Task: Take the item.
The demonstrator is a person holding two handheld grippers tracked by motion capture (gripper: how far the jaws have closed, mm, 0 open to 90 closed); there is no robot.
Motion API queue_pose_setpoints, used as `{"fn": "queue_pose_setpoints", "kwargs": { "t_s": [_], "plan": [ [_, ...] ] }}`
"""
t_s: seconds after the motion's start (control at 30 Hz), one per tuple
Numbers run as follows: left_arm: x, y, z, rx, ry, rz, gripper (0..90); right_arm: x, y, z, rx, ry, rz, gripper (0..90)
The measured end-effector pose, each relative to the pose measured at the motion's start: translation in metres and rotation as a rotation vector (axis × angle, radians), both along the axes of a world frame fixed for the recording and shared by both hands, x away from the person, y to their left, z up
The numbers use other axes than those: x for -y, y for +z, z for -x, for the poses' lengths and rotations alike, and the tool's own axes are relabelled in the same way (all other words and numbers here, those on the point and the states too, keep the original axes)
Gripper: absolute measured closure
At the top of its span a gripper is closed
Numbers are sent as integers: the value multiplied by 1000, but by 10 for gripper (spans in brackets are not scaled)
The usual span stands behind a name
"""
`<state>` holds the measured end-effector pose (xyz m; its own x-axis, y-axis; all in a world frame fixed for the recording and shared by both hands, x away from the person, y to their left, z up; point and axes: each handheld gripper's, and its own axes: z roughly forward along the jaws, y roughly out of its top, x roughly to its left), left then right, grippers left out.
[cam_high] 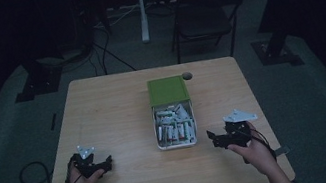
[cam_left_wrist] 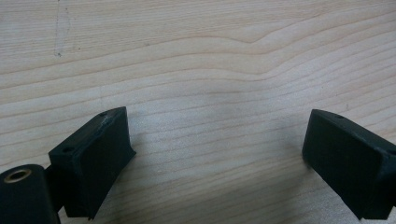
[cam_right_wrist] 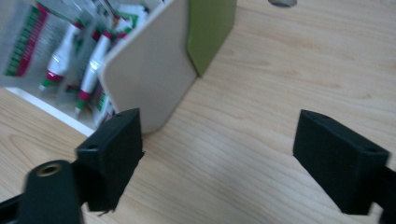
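A white open box (cam_high: 177, 144) with a green lid (cam_high: 167, 90) folded back stands in the middle of the wooden table (cam_high: 113, 110). Inside it lie several small white tubes (cam_high: 173, 124) with green and red markings. My right gripper (cam_high: 214, 139) is held just right of the box's near corner, jaws wide apart and empty. In the right gripper view the box's corner wall (cam_right_wrist: 149, 79) rises ahead of my right gripper (cam_right_wrist: 217, 149), with tubes (cam_right_wrist: 93, 60) behind it. My left gripper (cam_high: 108, 162) rests low near the table's front left, open over bare wood (cam_left_wrist: 210, 70).
A round cable hole (cam_high: 187, 75) lies in the table behind the lid. Beyond the table stand a dark folding chair (cam_high: 205, 13) and a white stand (cam_high: 141, 9). Cables trail on the grey floor at the left (cam_high: 30, 173).
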<state>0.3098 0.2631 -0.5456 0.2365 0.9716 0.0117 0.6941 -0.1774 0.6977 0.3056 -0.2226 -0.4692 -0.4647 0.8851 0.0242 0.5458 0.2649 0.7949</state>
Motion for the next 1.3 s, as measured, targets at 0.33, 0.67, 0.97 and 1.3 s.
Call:
{"fn": "queue_pose_setpoints", "kwargs": {
  "t_s": [0.33, 0.67, 0.97, 1.3],
  "plan": [
    [0, 0, 0, -2, -2, -3, 82, -19, 15, 3, 31, 54, -28, 181],
    [0, 0, 0, -1, -2, -3, 82, -41, 23, 4, 55, 111, -21, 199],
    [0, 0, 0, -1, -1, -2, 82, -62, 27, 5, 83, 164, -47, 243],
    [0, 0, 0, -1, -1, -3, 82, -89, 28, 3, 91, 191, -49, 301]
  ]
}}
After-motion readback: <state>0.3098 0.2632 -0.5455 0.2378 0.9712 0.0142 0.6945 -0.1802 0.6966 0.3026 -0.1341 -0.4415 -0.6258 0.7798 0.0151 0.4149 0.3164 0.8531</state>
